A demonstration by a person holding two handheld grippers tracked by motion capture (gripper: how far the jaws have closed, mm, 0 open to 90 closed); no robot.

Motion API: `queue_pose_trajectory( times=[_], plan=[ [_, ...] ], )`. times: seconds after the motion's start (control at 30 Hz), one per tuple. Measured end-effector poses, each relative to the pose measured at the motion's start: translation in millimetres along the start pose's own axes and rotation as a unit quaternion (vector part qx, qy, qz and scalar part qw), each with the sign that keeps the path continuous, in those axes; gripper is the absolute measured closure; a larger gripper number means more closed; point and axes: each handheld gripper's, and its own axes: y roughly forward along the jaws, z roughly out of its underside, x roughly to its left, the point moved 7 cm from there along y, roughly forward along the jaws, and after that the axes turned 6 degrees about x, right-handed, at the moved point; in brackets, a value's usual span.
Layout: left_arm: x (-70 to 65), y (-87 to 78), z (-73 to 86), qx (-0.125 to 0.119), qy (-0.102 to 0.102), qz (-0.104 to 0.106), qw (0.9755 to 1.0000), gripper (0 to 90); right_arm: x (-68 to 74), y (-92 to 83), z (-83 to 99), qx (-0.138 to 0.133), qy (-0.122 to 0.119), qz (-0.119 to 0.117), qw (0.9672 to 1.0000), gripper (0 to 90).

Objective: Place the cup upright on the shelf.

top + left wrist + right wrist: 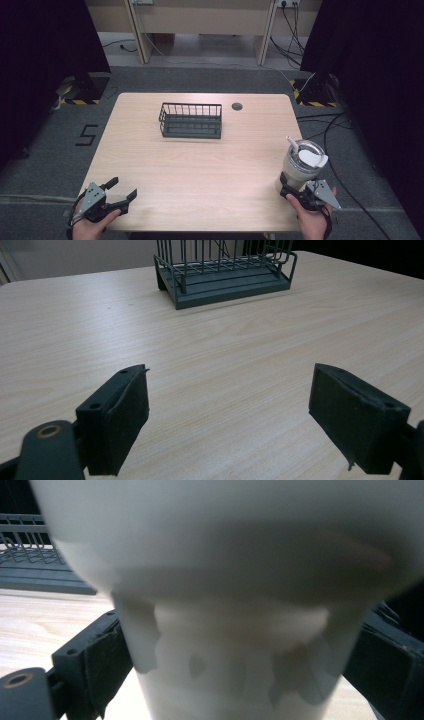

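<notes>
Pale wood grain runs under everything here, the table (200, 170) stretching away from my two hands. At its near left corner my left gripper (121, 191) rests low over the wood, jaws spread wide with bare tabletop between them; in the left gripper view (230, 405) nothing sits in that gap. At the near right corner my right gripper (289, 191) is clamped on the narrow base of a cream tumbler (300, 167), which stands upright near the table's right edge with a lid and a straw (292, 144) on top. In the right gripper view the tumbler (235, 605) looms blurred and close, a black jaw pressed against each side. Farther off, toward the middle of the far half, a dark wire basket (191, 120) sits on the wood, well apart from both grippers. Beyond it, a small round grommet (237, 106) lies near the far edge.
</notes>
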Motion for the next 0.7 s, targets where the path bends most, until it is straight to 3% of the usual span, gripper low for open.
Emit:
queue_pose_trajectory(
  times=[0.37,0.7],
  plan=[
    [-0.3,0.7,0.4,0.002,0.004,-0.001,1.0000,15.8,-2.7,4.9,-2.2,-0.012,0.003,-0.014,0.9998,9.1],
    [-0.6,1.1,0.8,0.003,0.002,0.001,1.0000,16.0,-1.2,2.8,-3.8,-0.001,-0.009,-0.018,0.9998,9.6]
  ],
)
